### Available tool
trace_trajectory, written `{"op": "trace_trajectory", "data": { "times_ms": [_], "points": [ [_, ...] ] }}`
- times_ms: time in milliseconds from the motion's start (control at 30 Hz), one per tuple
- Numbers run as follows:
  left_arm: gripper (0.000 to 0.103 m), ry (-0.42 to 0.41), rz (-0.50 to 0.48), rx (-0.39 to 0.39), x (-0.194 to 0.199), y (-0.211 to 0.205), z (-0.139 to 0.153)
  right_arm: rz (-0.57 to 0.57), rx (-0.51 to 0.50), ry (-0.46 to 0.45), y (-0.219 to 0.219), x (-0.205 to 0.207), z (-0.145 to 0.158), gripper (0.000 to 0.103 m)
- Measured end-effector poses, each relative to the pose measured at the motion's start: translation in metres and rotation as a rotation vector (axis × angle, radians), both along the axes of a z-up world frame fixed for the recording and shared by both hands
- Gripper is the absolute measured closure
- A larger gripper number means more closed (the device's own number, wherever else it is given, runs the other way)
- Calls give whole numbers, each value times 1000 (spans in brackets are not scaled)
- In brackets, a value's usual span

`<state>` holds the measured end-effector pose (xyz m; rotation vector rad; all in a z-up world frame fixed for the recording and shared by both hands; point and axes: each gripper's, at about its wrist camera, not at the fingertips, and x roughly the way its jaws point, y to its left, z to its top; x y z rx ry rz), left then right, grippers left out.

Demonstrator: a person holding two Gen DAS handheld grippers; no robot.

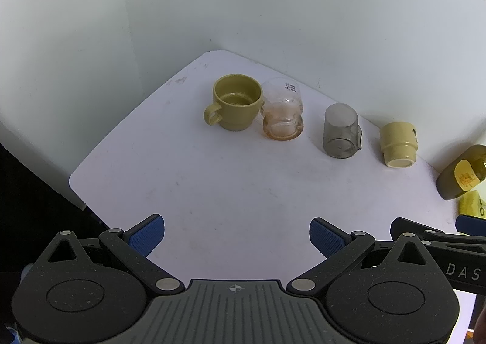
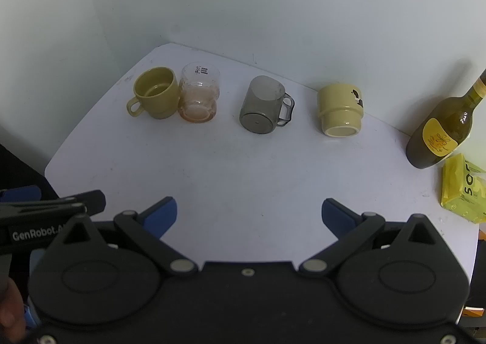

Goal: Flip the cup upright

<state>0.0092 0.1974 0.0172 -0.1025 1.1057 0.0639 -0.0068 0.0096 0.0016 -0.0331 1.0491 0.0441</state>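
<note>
Four cups stand in a row on the white table (image 1: 212,192). An olive mug (image 1: 235,105) (image 2: 156,96) and a clear orange-tinted glass (image 1: 284,113) (image 2: 199,94) stand upright at the left, touching. A smoky grey glass mug (image 1: 341,131) (image 2: 264,104) and a pale yellow cup (image 1: 398,143) (image 2: 340,110) stand upside down to the right. My left gripper (image 1: 237,237) is open and empty, near the front edge. My right gripper (image 2: 249,216) is open and empty, also back from the cups.
A dark green bottle with a yellow label (image 2: 443,131) (image 1: 461,173) stands at the right. A yellow packet (image 2: 461,189) lies in front of it. White walls close the back and left. The table's left edge drops to a dark gap (image 1: 36,192).
</note>
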Motion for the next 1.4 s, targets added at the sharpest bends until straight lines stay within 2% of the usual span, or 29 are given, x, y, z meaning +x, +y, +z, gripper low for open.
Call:
{"op": "trace_trajectory", "data": {
  "times_ms": [433,567,667,733,767,800,833,967,1033,1167,1267,1367,1400],
  "points": [
    [0,4,25,-12,6,12,-3,16,8,6,3,9,-2,0],
    [0,9,52,-22,5,24,-4,12,42,16,1,20,-8,0],
    [0,13,69,-31,1,36,-6,-17,126,22,-8,43,-29,0],
    [0,11,71,-34,-1,42,-6,-18,128,12,-10,50,-39,0],
    [0,7,70,-35,-3,47,-6,-14,120,9,-12,59,-48,0],
    [0,5,70,-39,-4,50,-6,-32,63,13,-13,76,-63,0],
    [0,1,72,-51,-6,56,-6,-35,56,12,-13,77,-65,0],
    [0,4,110,-78,-17,79,-7,-92,7,-16,-19,129,-91,3],
    [0,-2,120,-96,-22,88,-6,-107,-1,-27,-22,145,-97,4],
    [0,-5,149,-70,-33,104,-3,-188,17,-25,-26,193,-117,4],
    [0,0,178,-69,-39,117,-2,-206,16,-18,-25,210,-127,5],
    [0,-3,204,-67,-42,127,0,-166,-28,17,-16,221,-141,15],
    [0,-3,208,-66,-42,129,0,-157,-23,26,-14,221,-143,29]
  ]
}}
